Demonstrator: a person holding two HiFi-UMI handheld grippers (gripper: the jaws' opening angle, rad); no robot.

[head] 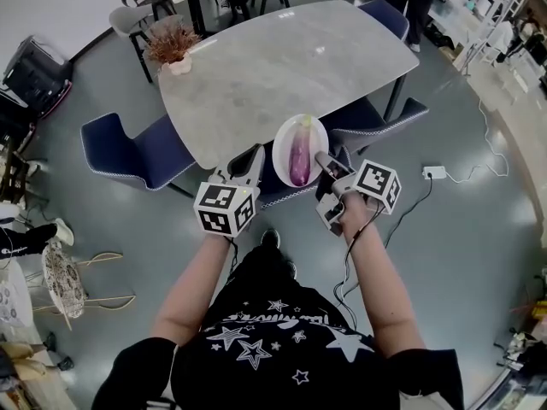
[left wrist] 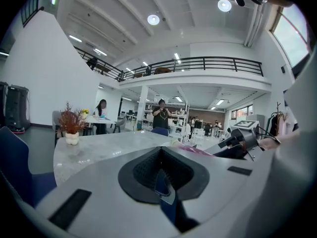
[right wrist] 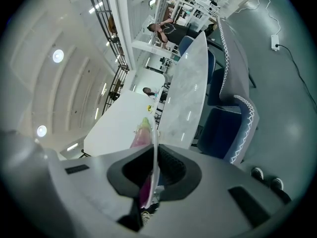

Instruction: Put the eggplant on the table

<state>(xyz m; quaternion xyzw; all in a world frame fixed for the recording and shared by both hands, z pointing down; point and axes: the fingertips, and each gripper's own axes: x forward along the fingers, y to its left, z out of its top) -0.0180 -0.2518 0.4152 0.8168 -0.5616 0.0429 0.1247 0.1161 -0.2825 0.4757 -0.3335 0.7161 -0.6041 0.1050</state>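
Bottom of the frame: black shirt (head: 282, 348) printed with white stars, and forearms (head: 201, 280) reaching up-frame. Left claw (head: 249, 166), smooth grey plastic with ribbed dark pads, jaws drawn together on nothing, just left of the plate. Right claw (head: 325, 162) right of centre, jaws pinched tight on the lower-right rim of a round, glossy white plate (head: 280, 142). Thin rim seen edge-on between the ribbed pads in the right gripper view. Lying lengthwise on the plate, a long, smooth, shiny purple eggplant (head: 300, 161), pale green stem end pointing up-frame, not on the bare table top. Plate over the near edge of a rounded table (head: 282, 67) with a pale grey, marble-like top, centre of frame. Dark blue padded chairs (head: 128, 150) with white stitched edging tucked around it. At the table's upper-left corner, a small white pot of dry, reddish-brown sprigs (head: 169, 44). Polished grey floor (head: 479, 254) all around.
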